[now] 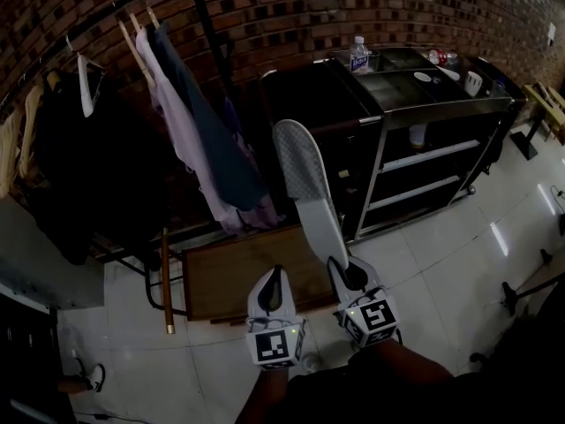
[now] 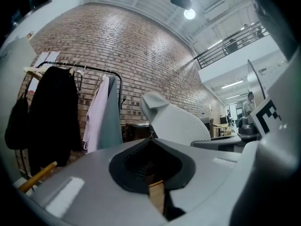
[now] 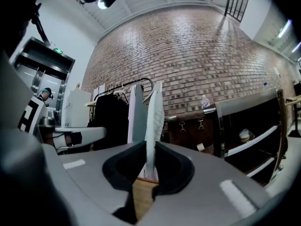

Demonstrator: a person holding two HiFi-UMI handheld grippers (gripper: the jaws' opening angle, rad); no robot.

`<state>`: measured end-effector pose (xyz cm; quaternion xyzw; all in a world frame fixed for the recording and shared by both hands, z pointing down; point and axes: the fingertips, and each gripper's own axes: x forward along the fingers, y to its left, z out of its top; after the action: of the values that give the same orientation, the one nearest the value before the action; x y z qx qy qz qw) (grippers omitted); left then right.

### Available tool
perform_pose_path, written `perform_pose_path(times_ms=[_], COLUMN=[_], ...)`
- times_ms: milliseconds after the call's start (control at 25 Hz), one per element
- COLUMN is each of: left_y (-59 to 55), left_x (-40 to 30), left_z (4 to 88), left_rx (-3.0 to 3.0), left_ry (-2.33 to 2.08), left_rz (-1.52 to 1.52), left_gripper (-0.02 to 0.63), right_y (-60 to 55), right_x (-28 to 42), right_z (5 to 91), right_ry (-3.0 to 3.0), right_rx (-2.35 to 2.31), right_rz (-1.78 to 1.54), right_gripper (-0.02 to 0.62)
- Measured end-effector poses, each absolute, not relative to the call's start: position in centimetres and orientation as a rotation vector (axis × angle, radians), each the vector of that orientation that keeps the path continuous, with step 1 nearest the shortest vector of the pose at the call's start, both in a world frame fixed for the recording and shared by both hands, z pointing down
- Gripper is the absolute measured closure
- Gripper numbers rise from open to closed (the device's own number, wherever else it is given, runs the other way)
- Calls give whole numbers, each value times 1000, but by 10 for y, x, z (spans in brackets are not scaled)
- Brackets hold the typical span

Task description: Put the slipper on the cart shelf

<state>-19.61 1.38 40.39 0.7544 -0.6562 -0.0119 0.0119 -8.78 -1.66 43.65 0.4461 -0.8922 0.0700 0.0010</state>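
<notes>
- Right gripper view: the right gripper [image 3: 150, 147] has its jaws clamped on a white slipper [image 3: 154, 117]. The slipper is seen edge-on and stands upright between the two dark pads.
- Head view: the slipper's heel end sits in the jaws, and its textured sole runs up and away from the right gripper to a rounded toe.
- The slipper is held in the air, not on any shelf. Its toe shows in front of the dark left side of the cart [image 1: 441, 104].
- Left gripper view: the left gripper [image 2: 150, 139] has its jaws closed tip to tip with nothing between them. The slipper shows beyond them, up and to the right.
- Head view: the left gripper sits just beside the right one, on its left, over a low wooden bench [image 1: 234, 276].
- The cart stands right of centre on the pale tiled floor [image 1: 441, 263]. Two light shelves [image 1: 433, 155] cross its open front and a water bottle [image 1: 358, 56] stands on top.
- A clothes rack [image 1: 132, 7] with hanging garments stands at left, against a brick wall [image 1: 291, 7].
</notes>
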Motion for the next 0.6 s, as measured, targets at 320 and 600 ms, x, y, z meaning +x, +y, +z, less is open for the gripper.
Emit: perform_pose_path(times_ms=[320, 600], left_y=[13, 13], left_x=[-196, -188], left_z=[412, 405], left_rx=[2360, 2377], left_ry=[-2047, -2041], left_rz=[23, -14], left_gripper=[589, 589], right_y=[-18, -18], right_x=[-88, -82], right_z=[435, 432], right_ry=[-2794, -2809], right_rx=[1411, 1412], right_rz=[221, 216], right_gripper=[551, 551])
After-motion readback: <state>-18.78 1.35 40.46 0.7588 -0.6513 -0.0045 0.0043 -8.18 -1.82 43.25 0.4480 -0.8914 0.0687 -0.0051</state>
